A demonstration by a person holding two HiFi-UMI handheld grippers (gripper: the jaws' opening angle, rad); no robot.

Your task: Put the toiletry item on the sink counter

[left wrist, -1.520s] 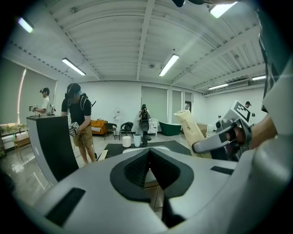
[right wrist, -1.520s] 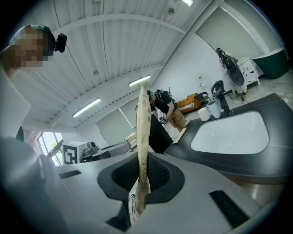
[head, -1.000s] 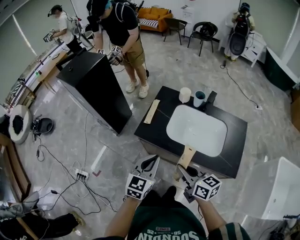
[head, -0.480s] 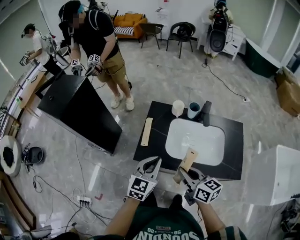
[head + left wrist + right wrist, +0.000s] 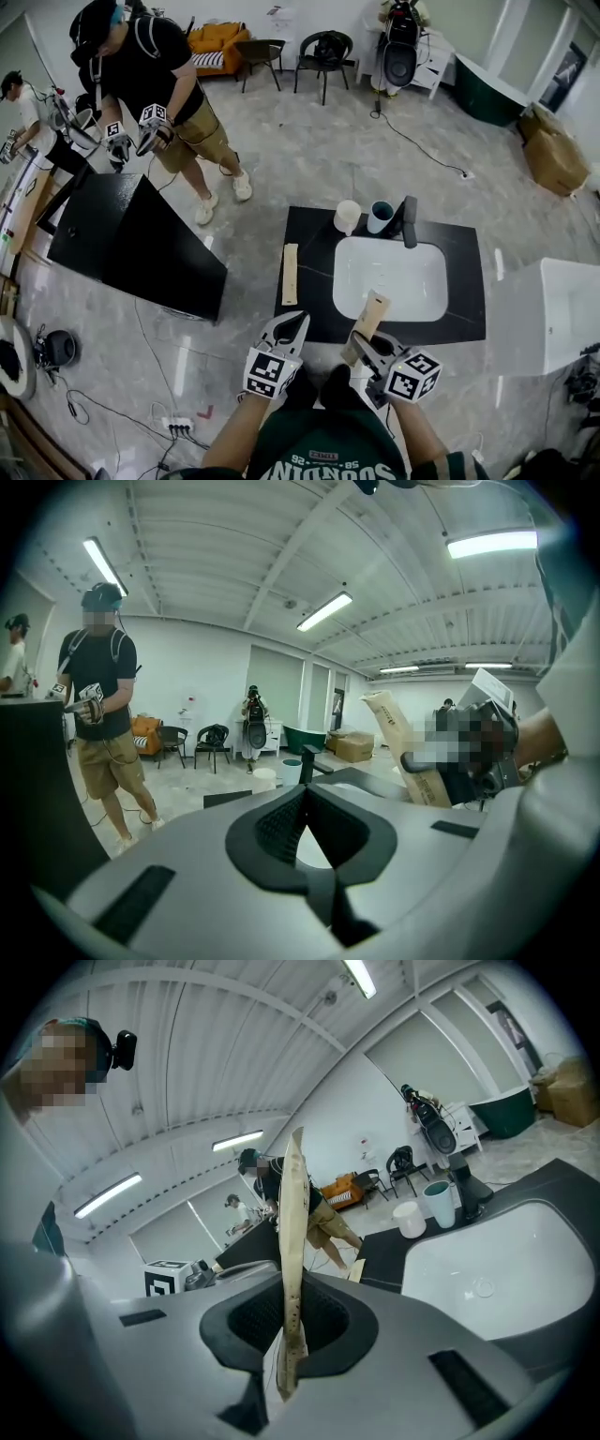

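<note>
My right gripper is shut on a long tan toiletry box, held tilted over the front edge of the black sink counter. In the right gripper view the box stands edge-on between the jaws of that gripper. My left gripper hovers just left of it, shut with nothing in it; its jaws meet at the tips. A second tan box lies on the counter's left part. The white basin fills the middle.
A white cup, a teal cup and a black faucet stand at the counter's back. A black cabinet is to the left, with a person holding grippers behind it. A white tub is on the right. Cables cross the floor.
The view has swung so the counter now sits squarely ahead and the black cabinet further left. Both grippers stay at the counter's front edge, the right one still holding the box.
</note>
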